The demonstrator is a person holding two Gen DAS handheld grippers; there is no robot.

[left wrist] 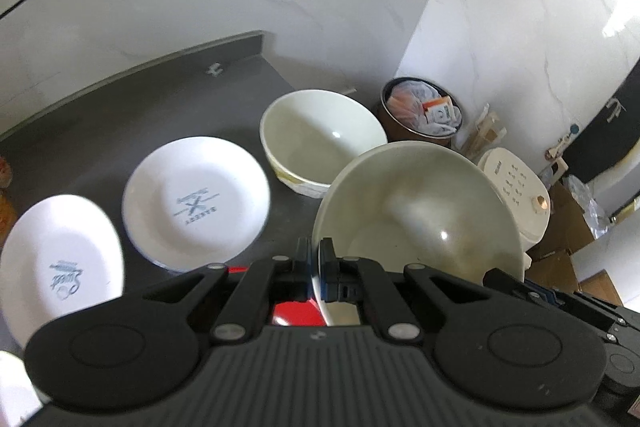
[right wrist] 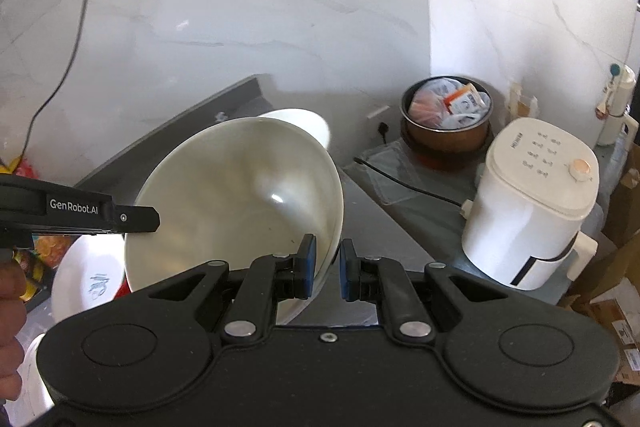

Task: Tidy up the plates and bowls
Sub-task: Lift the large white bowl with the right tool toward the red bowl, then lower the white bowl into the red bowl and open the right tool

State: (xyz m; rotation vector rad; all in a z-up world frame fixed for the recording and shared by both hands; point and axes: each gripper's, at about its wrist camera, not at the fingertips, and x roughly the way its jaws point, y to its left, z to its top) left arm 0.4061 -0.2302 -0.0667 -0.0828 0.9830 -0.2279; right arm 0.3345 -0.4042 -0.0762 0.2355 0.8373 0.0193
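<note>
My left gripper (left wrist: 318,261) is shut on the near rim of a large cream bowl (left wrist: 416,211), which hangs tilted above the dark counter (left wrist: 160,99). In the right wrist view the same bowl (right wrist: 232,203) fills the middle, with the left gripper (right wrist: 136,219) clamped on its left rim. My right gripper (right wrist: 327,269) straddles the bowl's right rim, jaws apart, with a gap showing beside the right finger. A second cream bowl (left wrist: 320,135) stands upright on the counter behind. Two white printed plates (left wrist: 196,195) (left wrist: 60,259) lie to its left. Something red (left wrist: 296,311) shows under the held bowl.
A white appliance (right wrist: 532,203) and a copper pot (right wrist: 446,119) full of packets stand right of the counter, on a lower surface with a black cable (right wrist: 408,183). Marble walls close the back and right. Cardboard boxes (right wrist: 616,315) sit at far right. A hand (right wrist: 10,327) shows at the left edge.
</note>
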